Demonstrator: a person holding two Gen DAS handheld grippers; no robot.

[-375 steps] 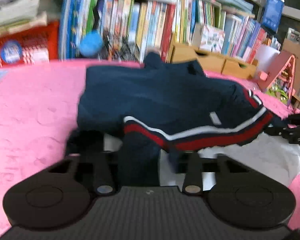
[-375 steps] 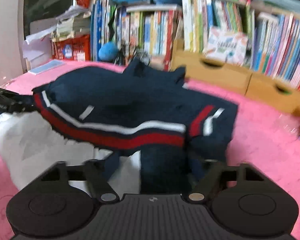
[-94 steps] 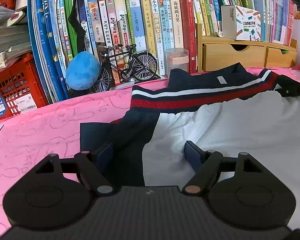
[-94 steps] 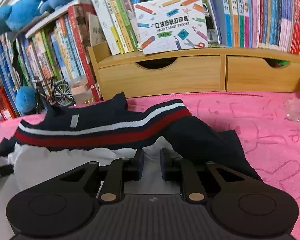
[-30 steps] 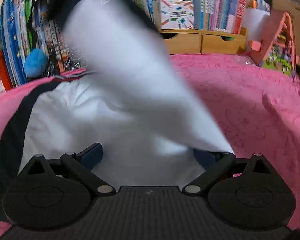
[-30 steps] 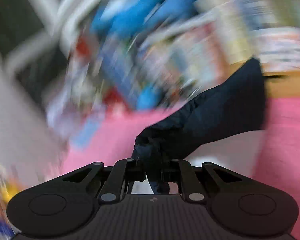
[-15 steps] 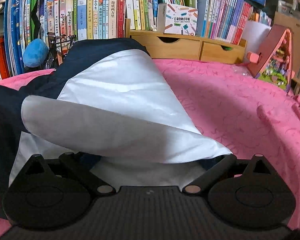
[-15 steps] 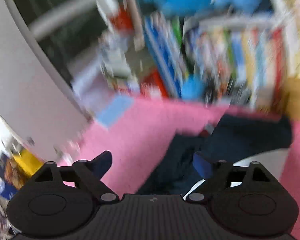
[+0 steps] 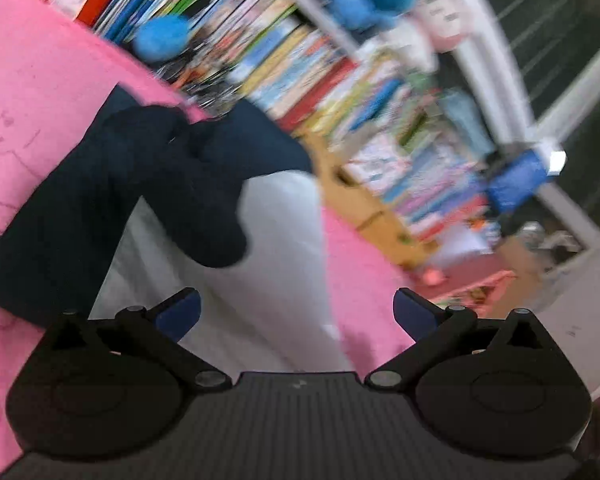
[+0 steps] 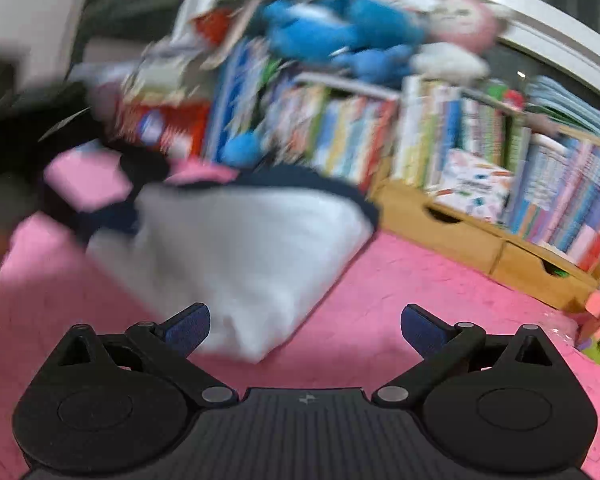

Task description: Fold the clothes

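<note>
black left gripper (image 9: 296, 314) and right gripper (image 10: 305, 328), blue-padded jaws, silver pivot screws.

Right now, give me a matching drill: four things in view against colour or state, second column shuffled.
Things:
1. folded navy-and-white garment
2. right gripper
3. round plush ball by the books
4. wooden drawer unit

States:
a. blue
b. lying on the pink cloth
c. tan, under the books
d. open, its jaws just widened, nothing between them

Pairs: 1-b, 2-d, 3-a, 4-c
</note>
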